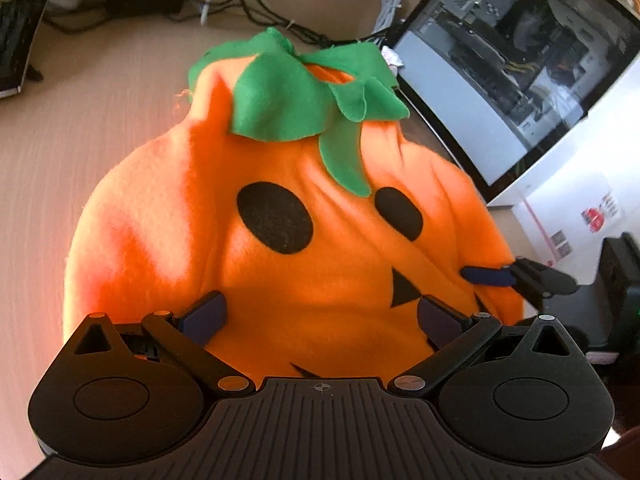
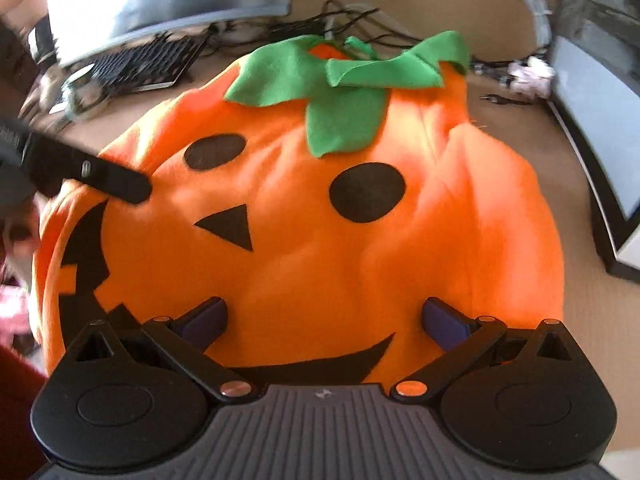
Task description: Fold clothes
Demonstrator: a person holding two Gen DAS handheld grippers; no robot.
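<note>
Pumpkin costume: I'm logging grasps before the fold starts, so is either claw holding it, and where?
Neither. Both the left claw and right claw stand wide open over the lower edge of the pumpkin costume, fingers apart, no fabric pinched.

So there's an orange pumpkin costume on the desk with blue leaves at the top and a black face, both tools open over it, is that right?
Not quite: the leaves on the pumpkin costume are green, not blue, as the right wrist view shows. The rest holds: orange fleece, black face, on the desk, left tool and right tool open.
</note>
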